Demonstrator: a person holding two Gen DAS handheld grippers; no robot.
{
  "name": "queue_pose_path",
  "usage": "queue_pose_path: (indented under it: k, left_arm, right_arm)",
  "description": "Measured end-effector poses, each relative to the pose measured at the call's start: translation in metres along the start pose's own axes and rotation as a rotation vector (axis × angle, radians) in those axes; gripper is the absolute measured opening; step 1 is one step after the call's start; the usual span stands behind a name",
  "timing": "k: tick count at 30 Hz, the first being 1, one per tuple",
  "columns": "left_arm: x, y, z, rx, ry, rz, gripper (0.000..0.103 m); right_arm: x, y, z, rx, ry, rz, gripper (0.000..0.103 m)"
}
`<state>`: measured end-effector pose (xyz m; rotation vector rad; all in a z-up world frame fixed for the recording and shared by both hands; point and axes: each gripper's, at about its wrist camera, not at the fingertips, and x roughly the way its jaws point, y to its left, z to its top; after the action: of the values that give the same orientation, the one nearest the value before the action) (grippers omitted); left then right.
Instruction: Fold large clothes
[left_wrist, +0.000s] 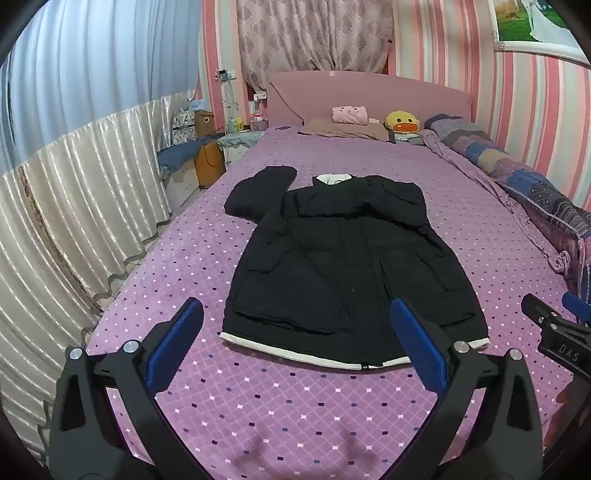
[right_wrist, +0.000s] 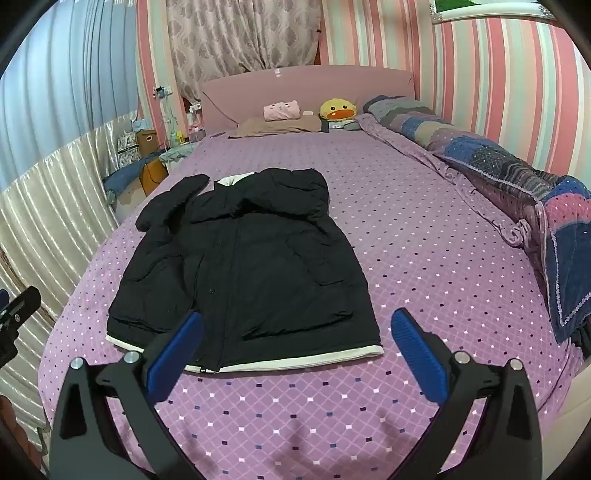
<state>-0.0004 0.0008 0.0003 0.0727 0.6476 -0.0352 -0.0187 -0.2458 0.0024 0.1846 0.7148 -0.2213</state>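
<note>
The left gripper is being held wide open above the purple diamond-patterned bedspread, nothing being gripped between its blue ribbed pads. Just ahead of it, a black padded jacket with a white hem is lying flat, its hem nearest the fingers. The right gripper is likewise being held fully open and empty, the jacket's hem lying just ahead and to its left.

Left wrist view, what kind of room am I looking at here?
Most likely a bedroom: a wide bed with a purple diamond-patterned cover and pink headboard, a pillow and duck plush toy at its head, and curtains behind.
</note>
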Motion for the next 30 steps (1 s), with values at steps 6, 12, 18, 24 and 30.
queue_pose_path:
  k: [6, 12, 18, 24, 30]
  left_arm:
    - [-0.001, 0.000, -0.005, -0.005, -0.007, -0.010, 0.100]
    - [0.000, 0.002, -0.004, 0.003, 0.003, -0.010, 0.100]
    - [0.003, 0.004, -0.002, 0.000, 0.022, -0.008, 0.100]
    - [0.002, 0.012, -0.001, -0.014, 0.022, 0.010, 0.100]
    - [0.009, 0.014, -0.005, -0.020, 0.049, 0.011, 0.100]
  right_arm:
    - [0.000, -0.003, 0.002, 0.001, -0.007, 0.002, 0.101]
    - [-0.002, -0.003, 0.002, -0.002, -0.011, -0.006, 0.101]
    - [-0.007, 0.006, 0.000, -0.039, -0.051, -0.009, 0.101]
    - [-0.008, 0.006, 0.000, -0.047, -0.047, 0.001, 0.101]
    - [-0.007, 0.009, -0.002, -0.053, -0.038, -0.005, 0.101]
